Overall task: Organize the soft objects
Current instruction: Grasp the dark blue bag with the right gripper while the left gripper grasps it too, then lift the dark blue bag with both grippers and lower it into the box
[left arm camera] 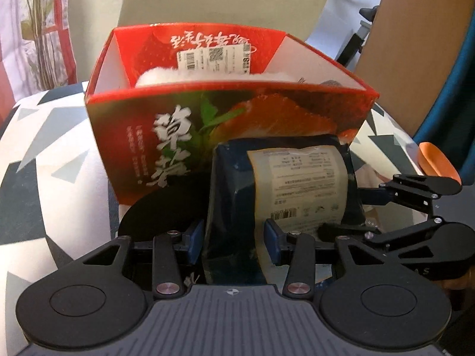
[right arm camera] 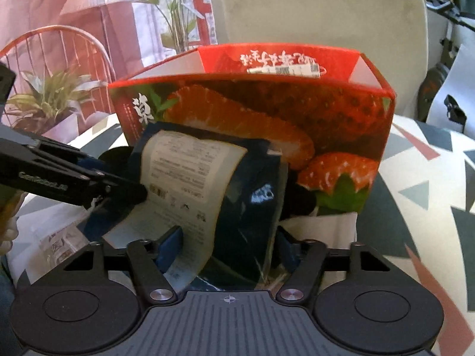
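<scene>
Packet: dark blue packet (left arm camera: 237, 184) stands upright, long axis vertical, label facing right, before the red box (left arm camera: 166, 112).
Left tool (left arm camera: 234, 237): pinching the packet.
Right tool (right arm camera: 228, 246): pinching it too.
Left view only: white stuffing (left arm camera: 157, 77) inside the box.

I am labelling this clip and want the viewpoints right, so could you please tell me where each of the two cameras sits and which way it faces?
Left wrist view: on the left gripper, looking forward and down along its fingers at the dark blue package clamped there; the right gripper's fingers enter at right.
Right wrist view: on the right gripper, aimed likewise at the same package between its blue pads; the left gripper's fingers enter at left.
Shared: package, red strawberry box, patterned tablecloth, beige chair back.
</scene>
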